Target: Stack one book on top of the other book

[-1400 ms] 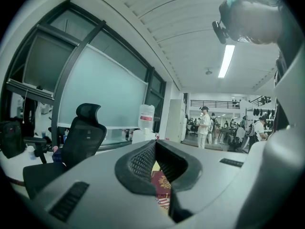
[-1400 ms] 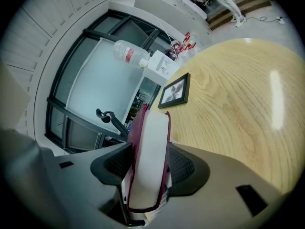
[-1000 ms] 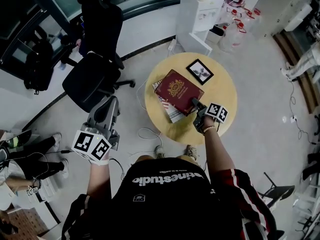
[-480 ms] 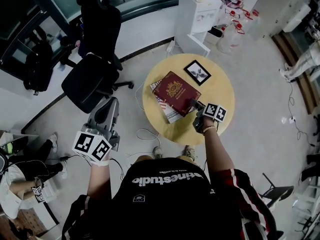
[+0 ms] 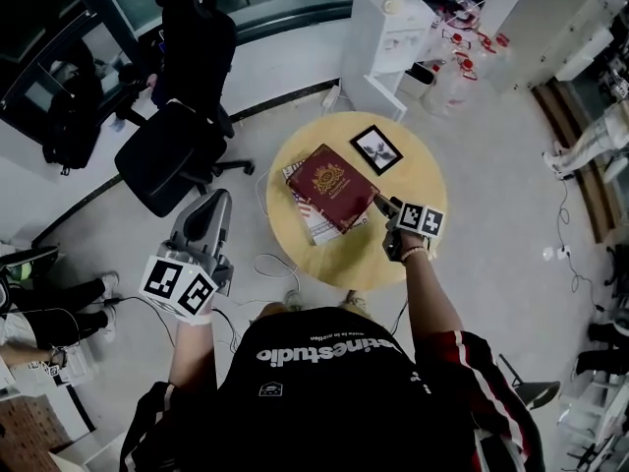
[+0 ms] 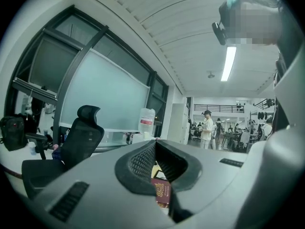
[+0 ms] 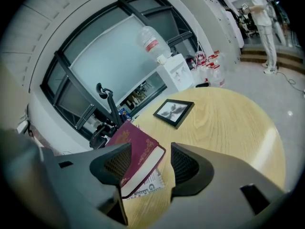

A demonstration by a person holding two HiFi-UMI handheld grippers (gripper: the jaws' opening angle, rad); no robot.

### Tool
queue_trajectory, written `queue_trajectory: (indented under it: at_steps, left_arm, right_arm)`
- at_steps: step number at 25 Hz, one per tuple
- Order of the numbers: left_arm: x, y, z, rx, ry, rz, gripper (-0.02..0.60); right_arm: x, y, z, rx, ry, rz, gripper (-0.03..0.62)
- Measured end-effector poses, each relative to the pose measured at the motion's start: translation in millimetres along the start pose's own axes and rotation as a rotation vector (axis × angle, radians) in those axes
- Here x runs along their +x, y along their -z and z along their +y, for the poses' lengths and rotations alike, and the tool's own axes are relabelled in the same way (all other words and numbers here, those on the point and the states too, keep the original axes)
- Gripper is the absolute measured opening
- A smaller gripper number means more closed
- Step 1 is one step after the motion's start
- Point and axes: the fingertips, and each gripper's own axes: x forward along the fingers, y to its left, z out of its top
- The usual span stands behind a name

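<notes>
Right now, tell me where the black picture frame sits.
In the head view the black picture frame lies flat on the round wooden table near its far edge, just beyond the red book and apart from it.

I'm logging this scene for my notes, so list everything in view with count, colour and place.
table: one, light wood, middle of the floor.
red book: one, dark red, lying on the white book.
white book: one, white, flat on the table.
picture frame: one, black, on the table beyond the books.
office chair: one, black, left of the table.
water dispenser: one, white, beyond the table.
water jugs: several, clear, floor beside the dispenser.
bag: one, black, far left.
left tongs: one, grey, shut, off the table's left side.
right tongs: one, grey, open, just widened slightly, at the red book's near corner, gripping nothing.
</notes>
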Motion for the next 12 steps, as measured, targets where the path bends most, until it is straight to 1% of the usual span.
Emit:
queue_trajectory:
  at_steps: [5,9,12]
  left_arm:
    - [-1,1,-11,-0.007,-0.043,-0.009,0.015]
    - [-5,5,-17,-0.003,-0.071,-0.014,0.015]
    - [-10,6,-22,-0.008,-0.102,-0.014,0.015]
  right_arm:
    - [8,-10,3,-0.121,-0.017,0.061,0.264]
    - [22,-7,6,-0.17,-0.053,0.143,0.267]
    - [31,-6,7,-0.21,-0.065,0.184,0.267]
